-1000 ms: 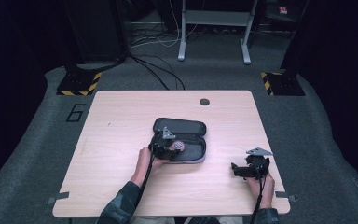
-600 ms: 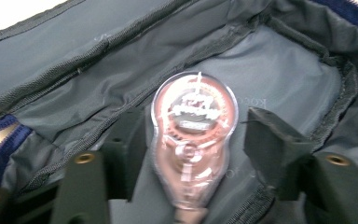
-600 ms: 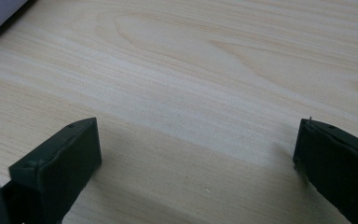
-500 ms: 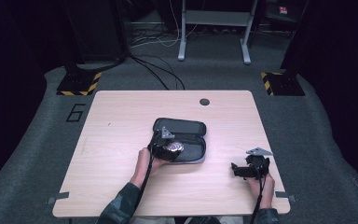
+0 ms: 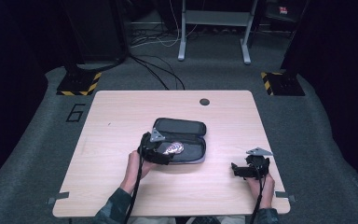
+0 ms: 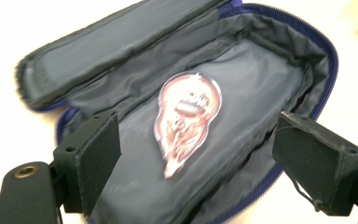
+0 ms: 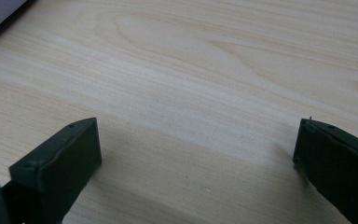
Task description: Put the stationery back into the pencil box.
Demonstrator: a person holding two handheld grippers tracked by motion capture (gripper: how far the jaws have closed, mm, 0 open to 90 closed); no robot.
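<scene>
Clearance first: my left gripper hangs over the near-left end of the open pouch, its jaws having just been opening and now standing apart with nothing pressed between them. Below them, in the left gripper view, the oval badge lies flat on the pouch lining, free of both pads. My right gripper sits well apart near the table's right front corner, jaws spread over bare wood, holding nothing.

Pouch construction: soft dark fabric, long with rounded ends, a blue zip edge running round the rim, the lid folded back toward the far side. Lining is wrinkled grey cloth. Badge is glossy, reddish-brown with a pale border; its print is blurred.

Surface: table of pale wood-grain laminate with rounded corners and a round cable port near the far edge. Floor is grey carpet, with striped black-and-yellow stand bases and loose cables beyond.
</scene>
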